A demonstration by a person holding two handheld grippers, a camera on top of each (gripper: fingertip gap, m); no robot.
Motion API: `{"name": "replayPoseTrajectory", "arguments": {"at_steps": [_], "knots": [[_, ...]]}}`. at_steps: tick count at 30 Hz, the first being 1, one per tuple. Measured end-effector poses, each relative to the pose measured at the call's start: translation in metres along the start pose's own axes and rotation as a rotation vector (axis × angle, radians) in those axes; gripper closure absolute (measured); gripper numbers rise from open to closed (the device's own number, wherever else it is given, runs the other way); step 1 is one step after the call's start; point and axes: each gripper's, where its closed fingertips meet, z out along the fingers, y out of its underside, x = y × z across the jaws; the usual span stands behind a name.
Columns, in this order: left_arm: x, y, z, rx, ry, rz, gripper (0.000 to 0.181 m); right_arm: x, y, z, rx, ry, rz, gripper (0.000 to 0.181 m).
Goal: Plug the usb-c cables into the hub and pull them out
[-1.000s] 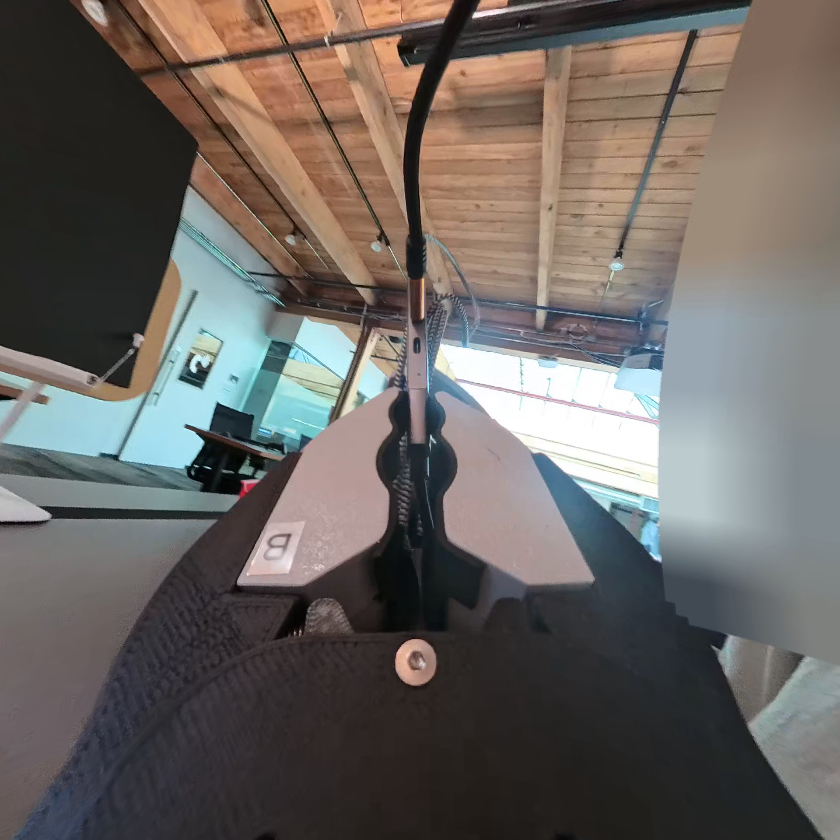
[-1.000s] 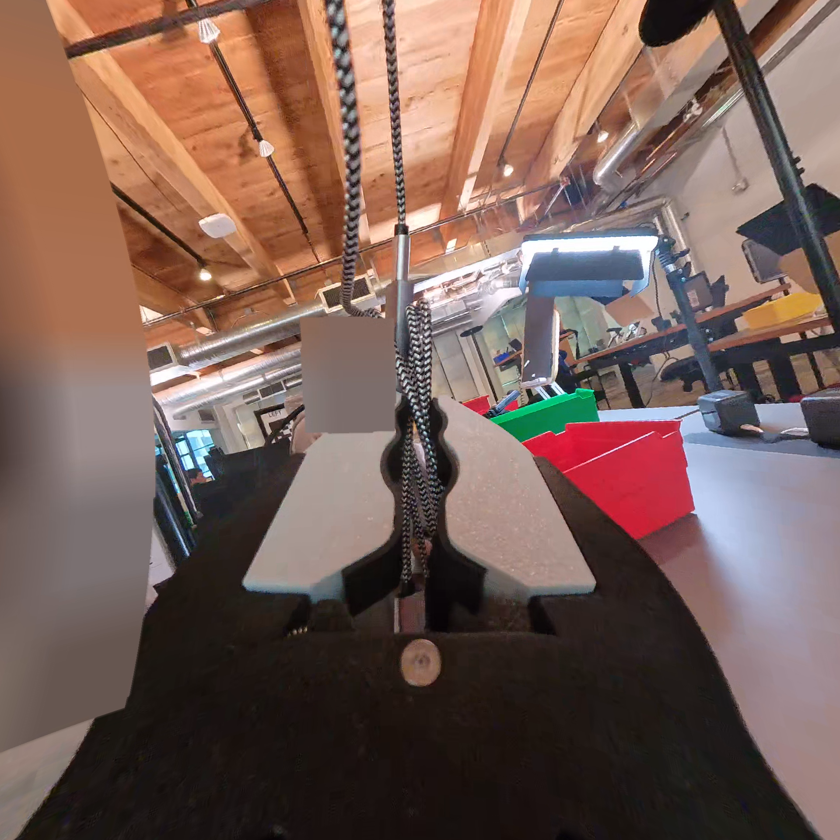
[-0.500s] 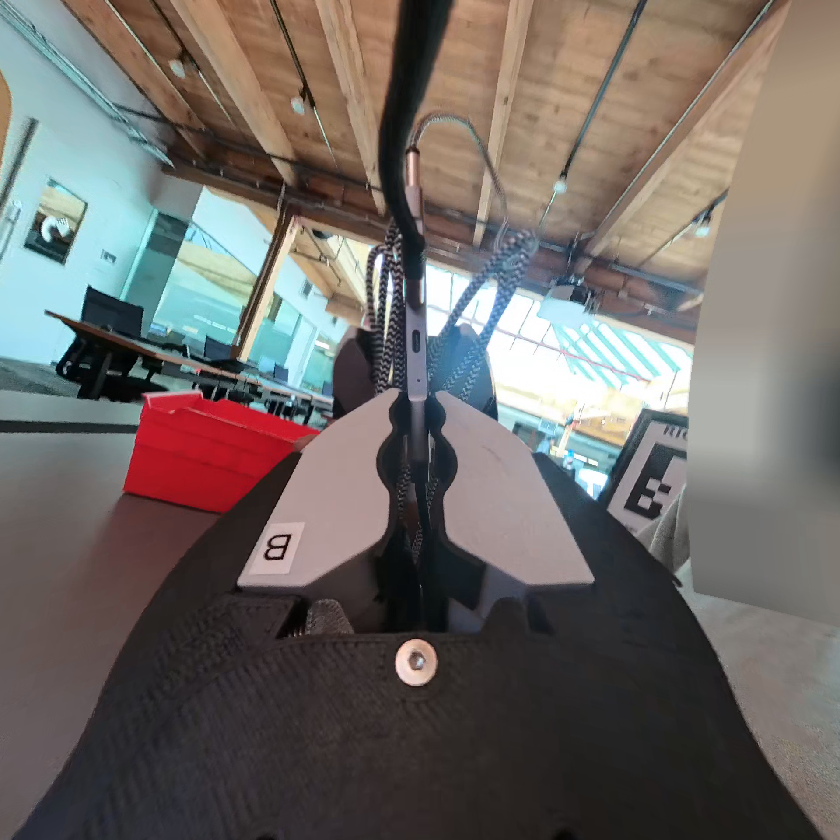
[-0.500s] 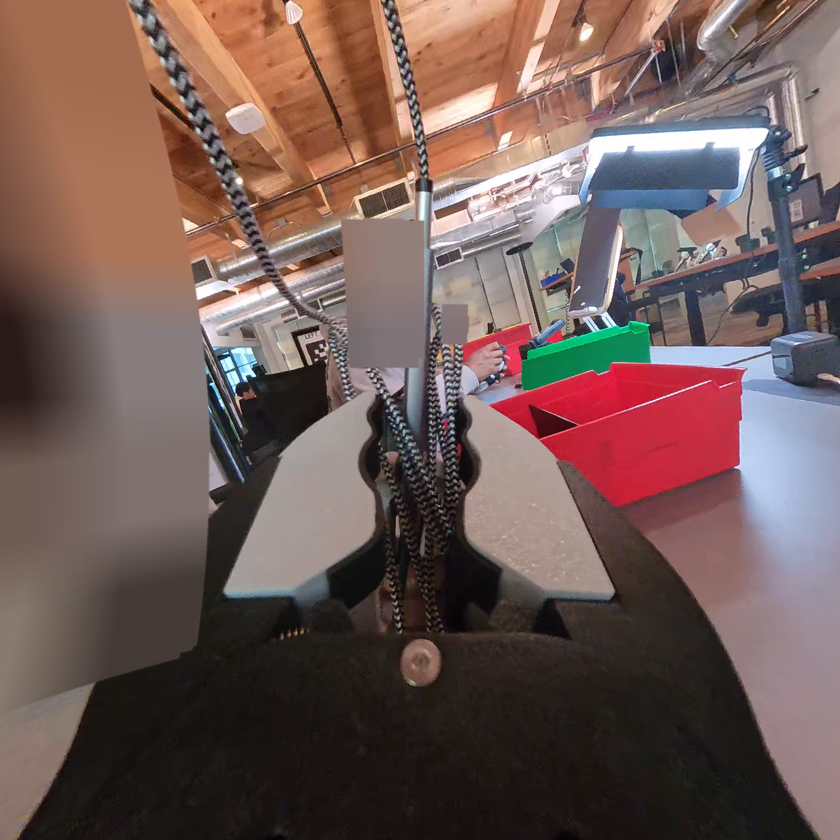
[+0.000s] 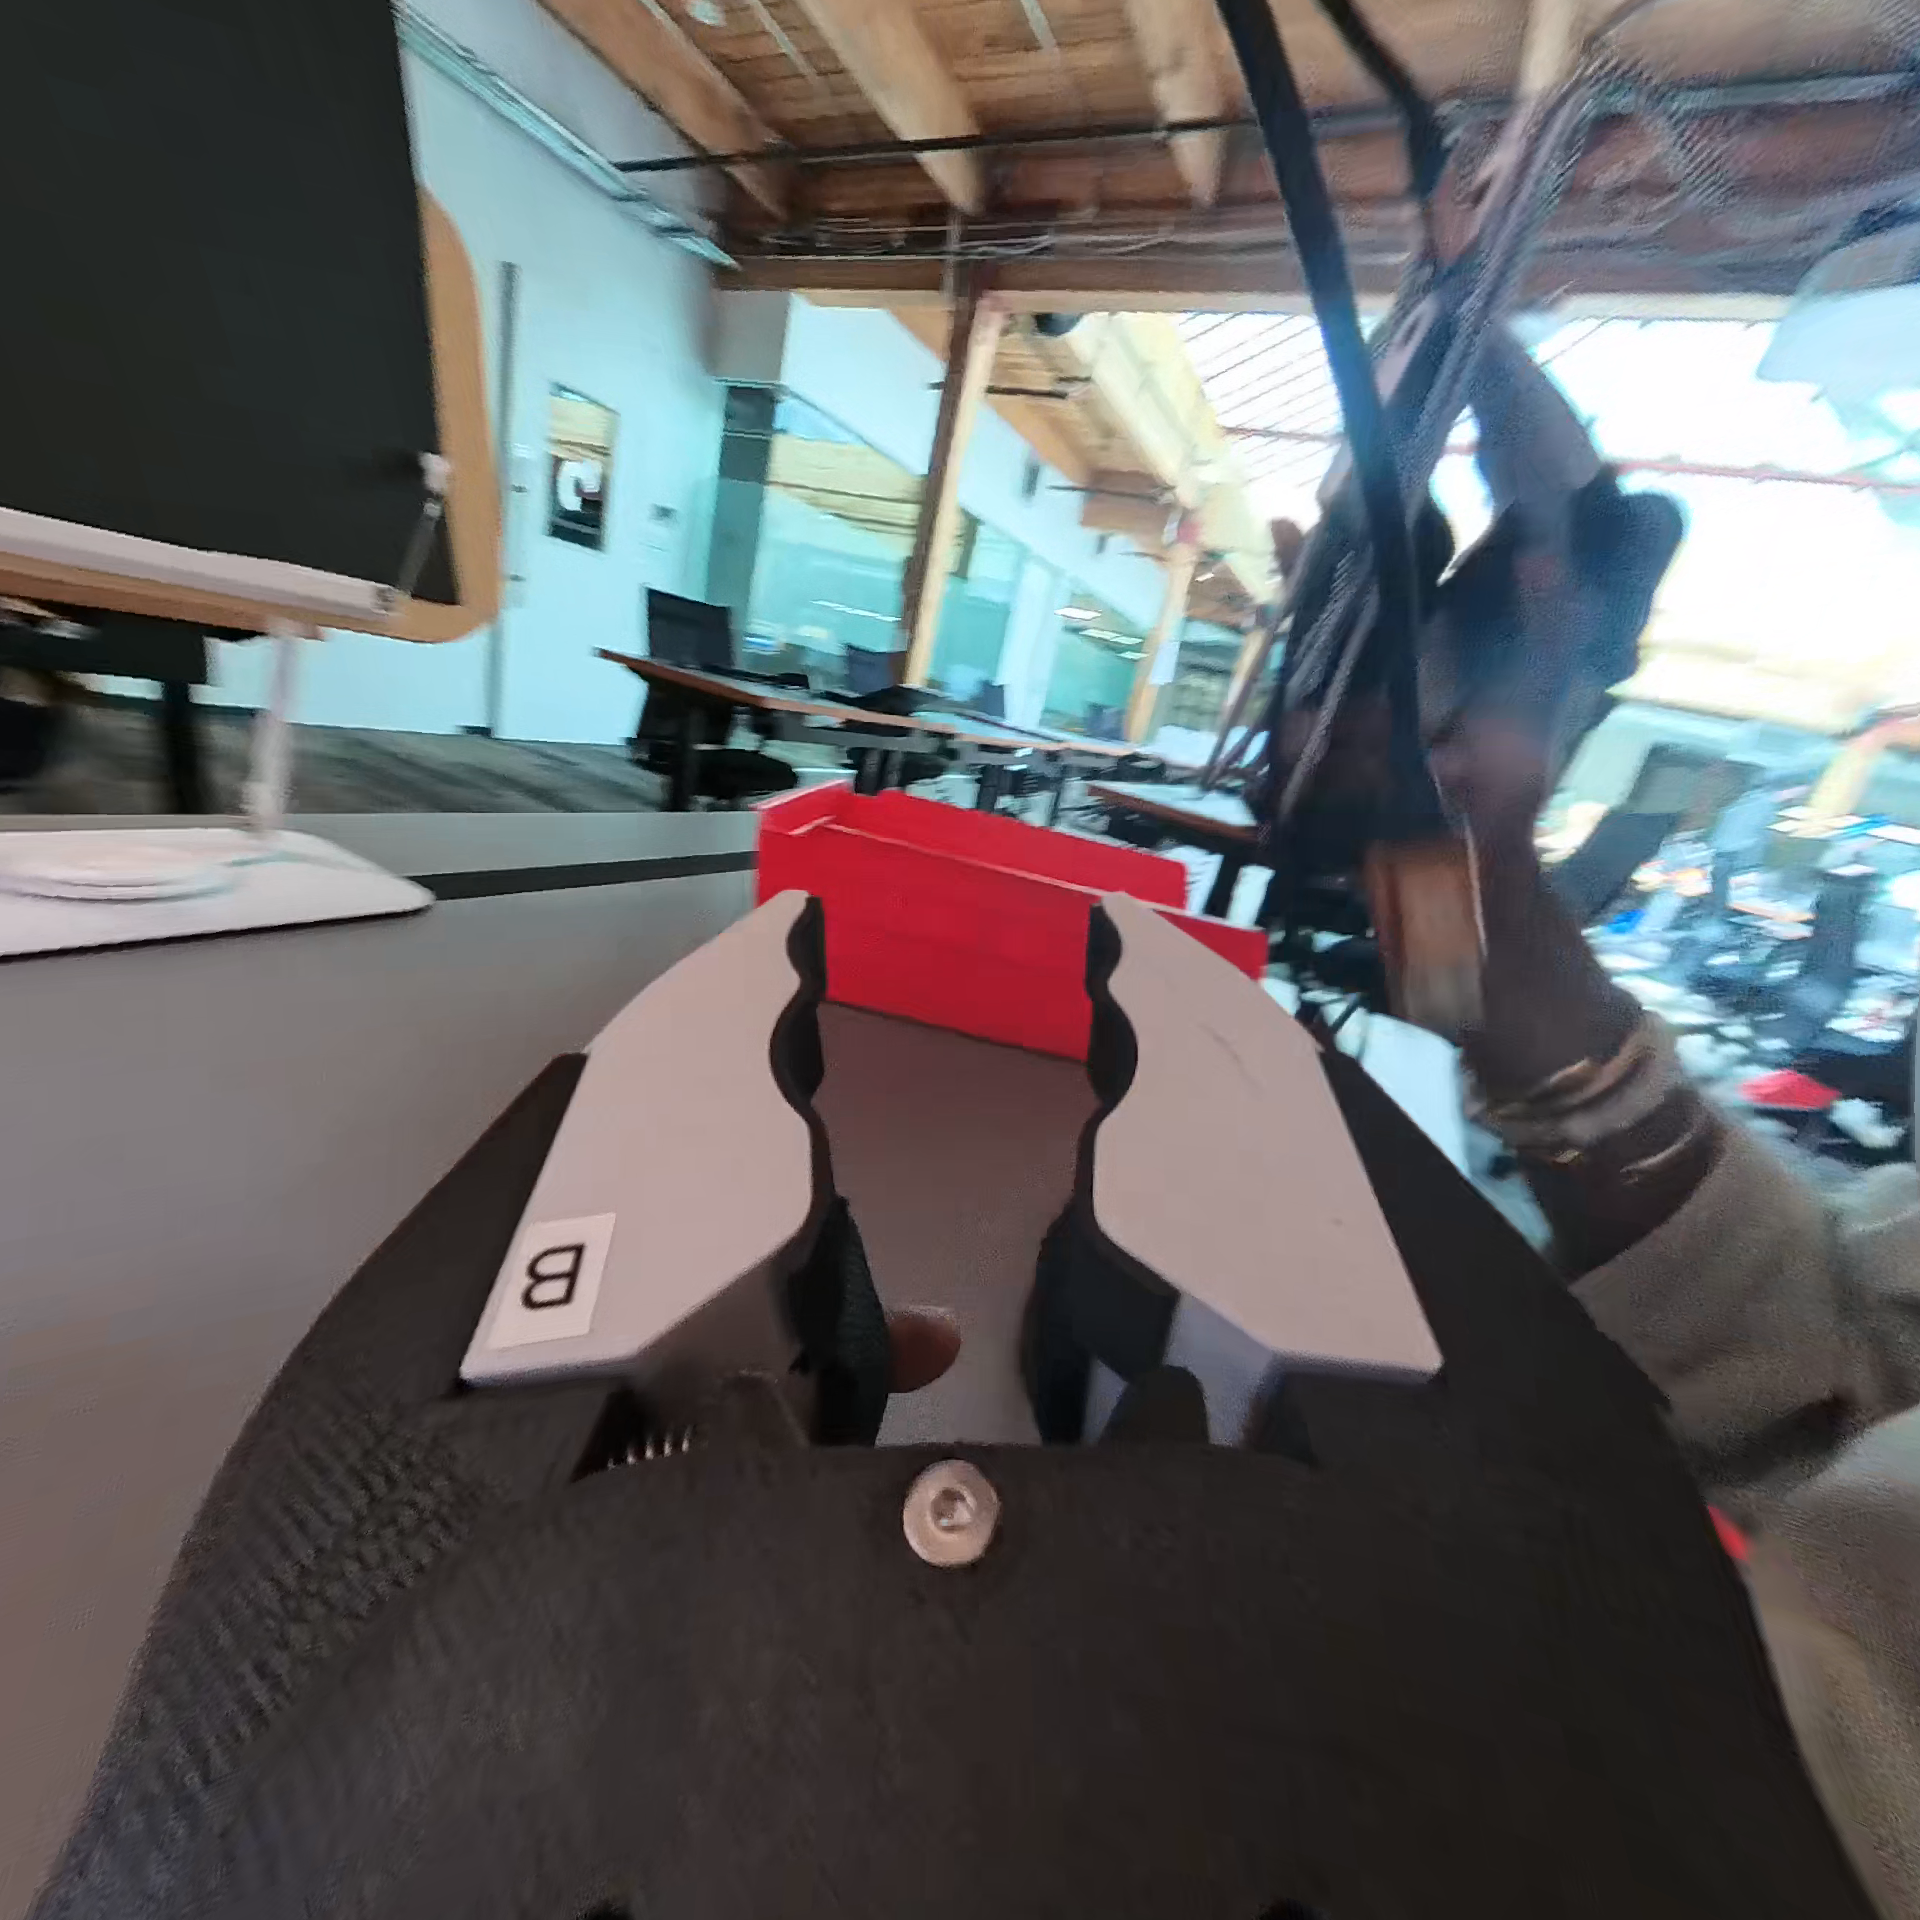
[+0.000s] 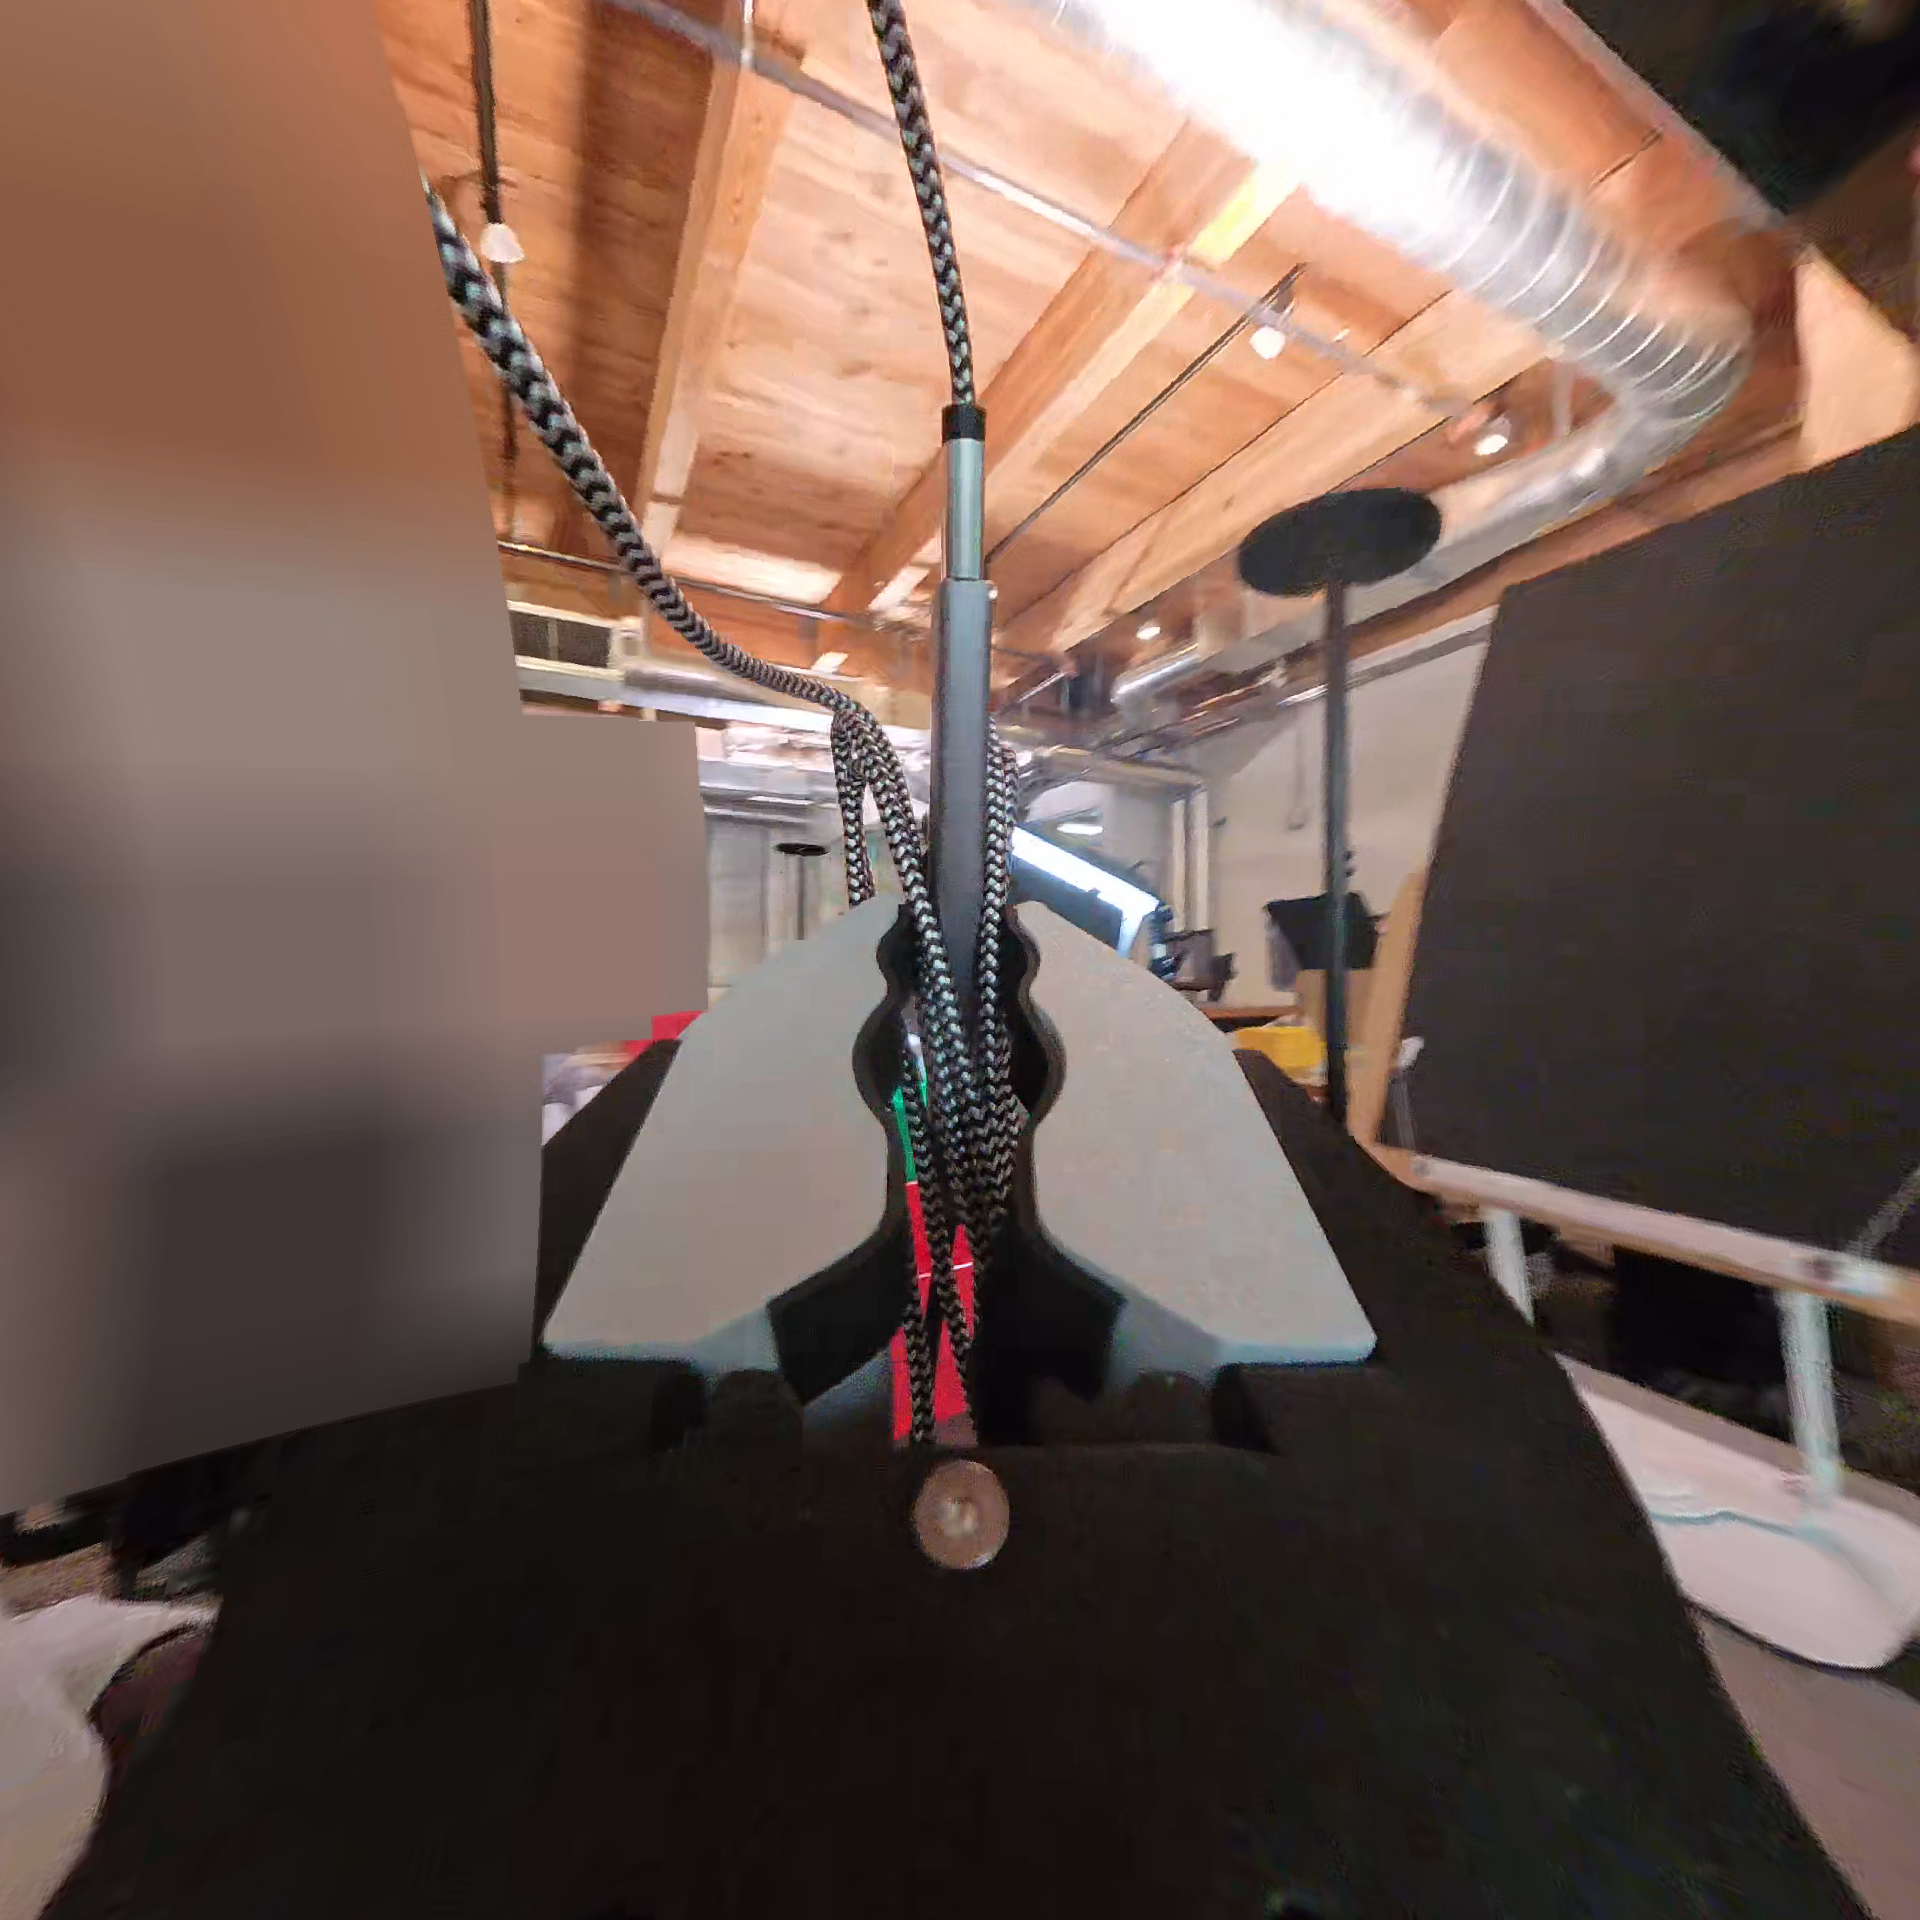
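On my left wrist view, the left gripper (image 5: 951,940) is spread wide with nothing in it, above the dark surface (image 5: 260,1091), a red bin (image 5: 966,935) ahead. On my right wrist view, the right gripper (image 6: 956,935) is clenched on the hub (image 6: 961,748) and braided usb-c cables (image 6: 961,1122), raised toward the ceiling.

Both views bright, daylit. Left wrist view: windows (image 5: 1714,499) at far right blown out, glare washing detail; hand (image 5: 1455,790) with cables against them dark, backlit, heavily motion-blurred. Table (image 5: 208,1091) dim grey, soft. Right wrist view: duct (image 6: 1455,208) overexposed, smeared; ceiling (image 6: 831,312) warm, evenly lit. Wide-angle bending at edges of both. Near black housing out of focus.
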Motion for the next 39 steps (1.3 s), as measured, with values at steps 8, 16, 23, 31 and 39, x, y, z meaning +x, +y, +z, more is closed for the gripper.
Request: {"name": "replayPoseTrajectory", "arguments": {"at_steps": [8,16,23,31,39], "knots": [[-0.01,0.004,0.0,0.001,-0.087,0.103,0.135,0.086,-0.131,-0.073,0.096,0.488,-0.612,0.167],[-0.008,0.005,0.001,-0.008,-0.086,0.128,0.137,0.182,-0.119,-0.117,-0.127,0.675,-0.672,0.167],[-0.009,0.003,-0.001,0.01,-0.075,0.107,0.139,0.22,-0.082,-0.145,0.067,0.651,-0.521,0.167],[-0.009,0.003,-0.001,0.008,-0.075,0.106,0.14,0.254,0.02,-0.215,-0.713,0.953,-0.468,0.167],[-0.006,0.006,0.001,-0.008,-0.081,0.153,0.141,0.246,0.082,-0.265,-1.641,0.861,-0.702,0.165]]}}
